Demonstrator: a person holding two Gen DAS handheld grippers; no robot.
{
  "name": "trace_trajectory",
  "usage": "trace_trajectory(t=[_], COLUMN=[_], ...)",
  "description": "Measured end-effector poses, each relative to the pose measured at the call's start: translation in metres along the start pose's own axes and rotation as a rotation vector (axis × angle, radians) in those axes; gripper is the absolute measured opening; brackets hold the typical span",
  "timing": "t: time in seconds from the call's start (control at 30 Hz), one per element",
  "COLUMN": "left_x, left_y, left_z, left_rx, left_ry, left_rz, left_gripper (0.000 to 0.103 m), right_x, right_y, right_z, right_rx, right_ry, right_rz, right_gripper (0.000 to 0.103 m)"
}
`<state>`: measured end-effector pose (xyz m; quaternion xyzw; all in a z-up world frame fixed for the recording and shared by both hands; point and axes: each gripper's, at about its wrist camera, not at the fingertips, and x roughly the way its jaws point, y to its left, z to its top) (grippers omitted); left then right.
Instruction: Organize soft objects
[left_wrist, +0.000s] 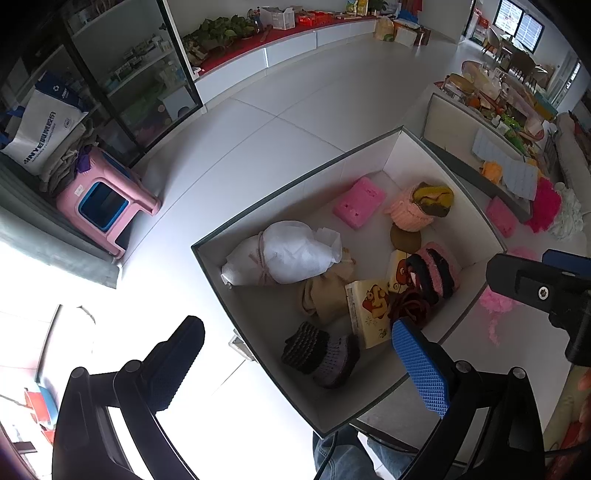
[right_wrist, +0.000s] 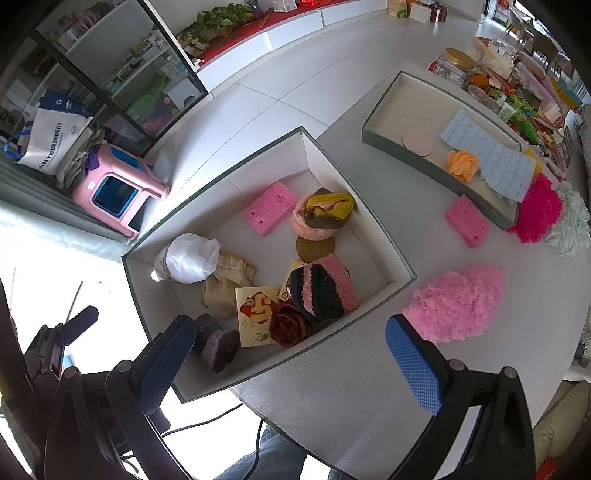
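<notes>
Both grippers were seen spread wide with nothing between the pads. The right gripper (right_wrist: 291, 354) was held above the near edge of the box (right_wrist: 402, 275); the left gripper (left_wrist: 299, 365) was held over the box's near-left corner.

Likely next item: the fluffy pink mitt (right_wrist: 456, 302), lying loose on the table (right_wrist: 314, 402) just outside the box's right wall. It was placed ahead and to the right of the right gripper, close to its right finger (right_wrist: 413, 365). The right arm was judged clearly nearer; in the left view only a pink edge (left_wrist: 496, 306) was visible behind the right gripper's body. The long axis was seen running from lower-left to upper-right, roughly oval.

The mitt looked shaggy, thick and compressible. A pink sponge (right_wrist: 467, 220) was noted farther back, beside the tray (right_wrist: 384, 140).
</notes>
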<state>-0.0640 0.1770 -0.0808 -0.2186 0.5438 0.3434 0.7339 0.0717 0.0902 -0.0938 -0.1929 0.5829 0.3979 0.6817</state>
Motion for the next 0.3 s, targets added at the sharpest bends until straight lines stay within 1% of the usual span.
trace_trajectory(t=[0.17, 0.3], left_x=[0.0019, -0.0006], left_y=[0.0012, 0.0032], left_z=[-0.0005, -0.0016], left_rx=[-0.007, -0.017], left_ry=[0.005, -0.015], left_rz=[0.000, -0.002], left_gripper=[0.102, 0.102], right_x=[0.0020, 0.0025], right_y=[0.0024, 0.0036], right_z=[0.0000, 0.0000], right_rx=[-0.007, -0.011], right_ry=[0.004, 0.006], right_rz=[0.001, 0.001], right_gripper=[0.103, 0.103])
